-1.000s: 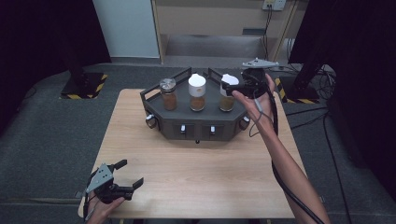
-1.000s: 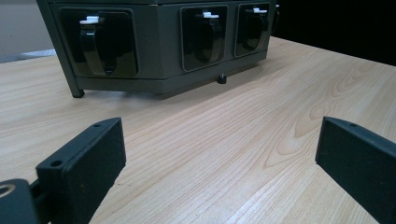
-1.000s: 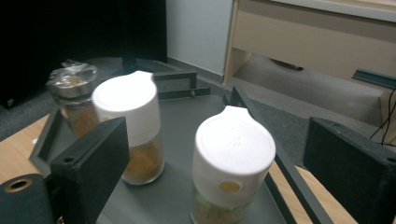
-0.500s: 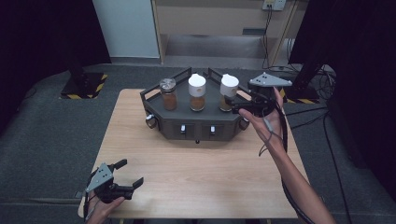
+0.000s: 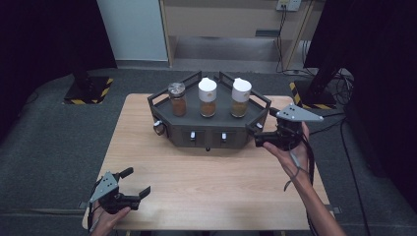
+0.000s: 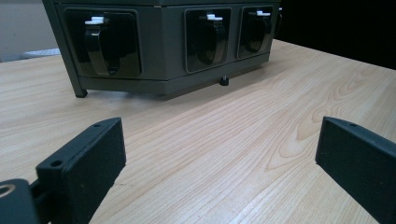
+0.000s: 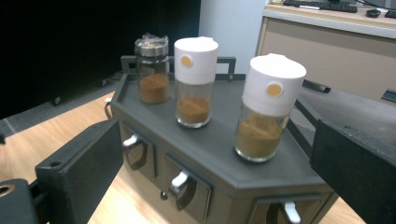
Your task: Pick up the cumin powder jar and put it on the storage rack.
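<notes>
Dark curtains close off both sides of the room in the high view; grey floor surrounds the wooden table [image 5: 211, 172], and I note two yellow-and-black striped stand bases [image 5: 88, 91] on the floor behind it. A dark angular rack [image 5: 209, 125] sits at the table's far middle, three jars on top: a metal-capped jar [image 5: 177, 99] at left, a white-capped jar [image 5: 207, 97] in the middle, another white-capped jar [image 5: 241, 97] at right, all upright and apart. My left gripper [image 5: 132, 183] rests near the front left corner, jaws spread, holding nothing. My right gripper [image 5: 257, 134] hovers just beside the rack's right end, jaws parted and empty.

Left gripper view: its jaws stand wide apart over bare table [image 6: 224, 154]. The rack [image 6: 163, 42] lies well ahead, three recessed front drawers with white-tipped handles [image 6: 95, 21] facing me.

Right gripper view: its jaws are released, clear of everything. Between them I see the rack [image 7: 219, 149] and its three jars [image 7: 268, 107], each part-filled with brown powder; both white caps carry a round yellowish dot. Drawer handles [image 7: 180, 179] show below.
</notes>
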